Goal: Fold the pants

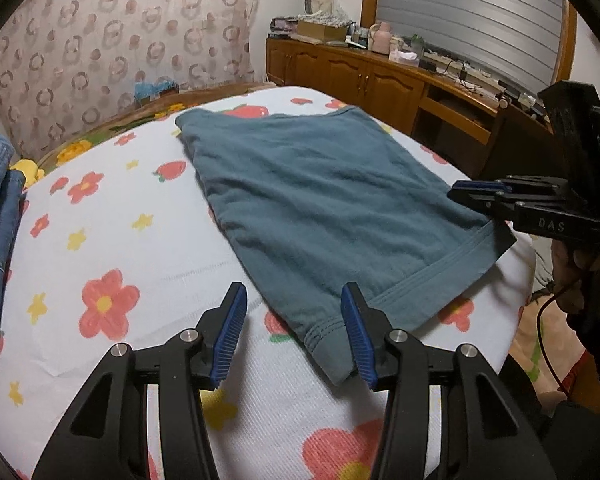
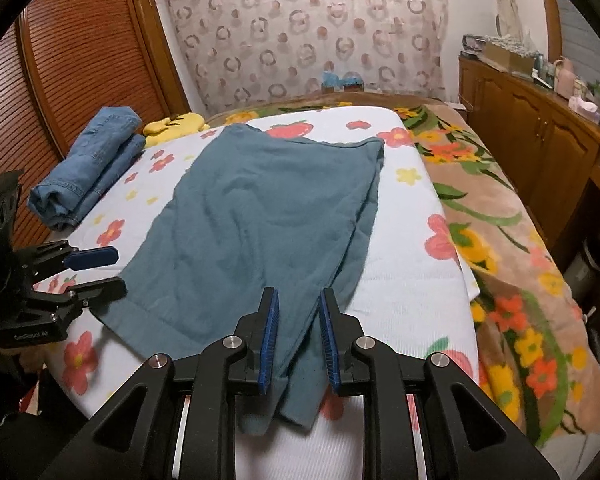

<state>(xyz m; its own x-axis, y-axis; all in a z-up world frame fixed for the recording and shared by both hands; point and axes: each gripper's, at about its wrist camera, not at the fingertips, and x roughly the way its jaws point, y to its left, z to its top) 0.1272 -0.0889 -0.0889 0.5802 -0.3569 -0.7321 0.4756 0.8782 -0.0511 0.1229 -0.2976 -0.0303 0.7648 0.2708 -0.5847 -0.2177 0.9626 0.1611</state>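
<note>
While the teal pants [image 2: 260, 216] already lie doubled flat on the bed [image 2: 404, 292], you have more folds left. Your left hand-held gripper [image 1: 294, 332] gapes wide and empty beside the near corner; your right hand-held gripper [image 2: 298, 338] stands partly open astride the hem, not clamped.

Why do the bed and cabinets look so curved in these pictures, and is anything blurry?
Left wrist view: the fisheye lens bows the flower-print white bedsheet and wooden cabinets, with black corners; the teal folded pants look sharp under soft indoor light. Right wrist view: same bulging, dark rim; the brown floral blanket smears slightly toward the edge.
</note>
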